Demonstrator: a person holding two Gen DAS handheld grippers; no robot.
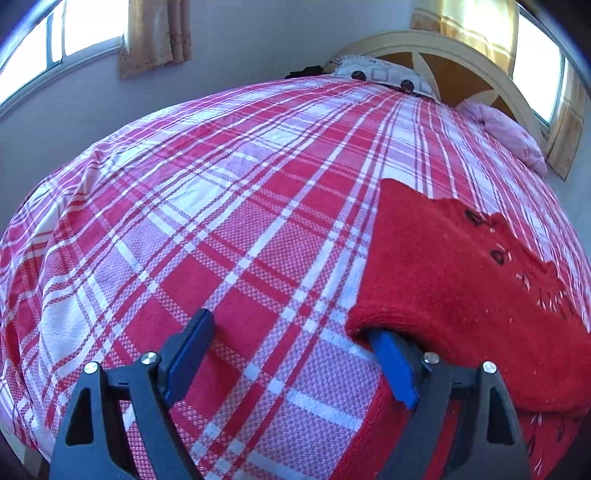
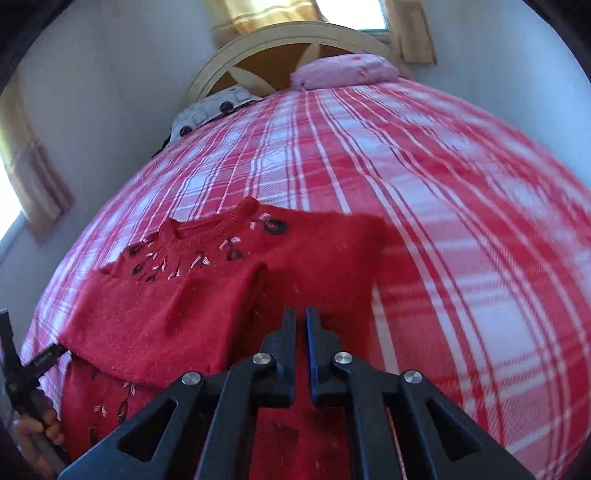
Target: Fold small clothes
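A red knitted sweater [image 2: 177, 314] with dark and pink embroidered flowers round its neck lies flat on the plaid bedspread [image 1: 221, 221]. One side of it is folded over the body. My left gripper [image 1: 286, 325] is open wide at the sweater's [image 1: 461, 266] folded edge. Its right blue finger [image 1: 393, 365] is tucked under that edge and its left finger rests over bare bedspread. My right gripper [image 2: 301, 317] is shut above the sweater's lower middle, with nothing seen between its fingers. In the right wrist view the left gripper [image 2: 44, 360] shows at the left edge, held by a hand [image 2: 48, 432].
A curved cream headboard [image 2: 288, 40] stands at the far end of the bed, with a pink pillow [image 2: 343, 70] and a patterned pillow [image 2: 210, 107] before it. Curtained windows [image 1: 74, 33] flank the bed. Plaid bedspread stretches wide on both sides of the sweater.
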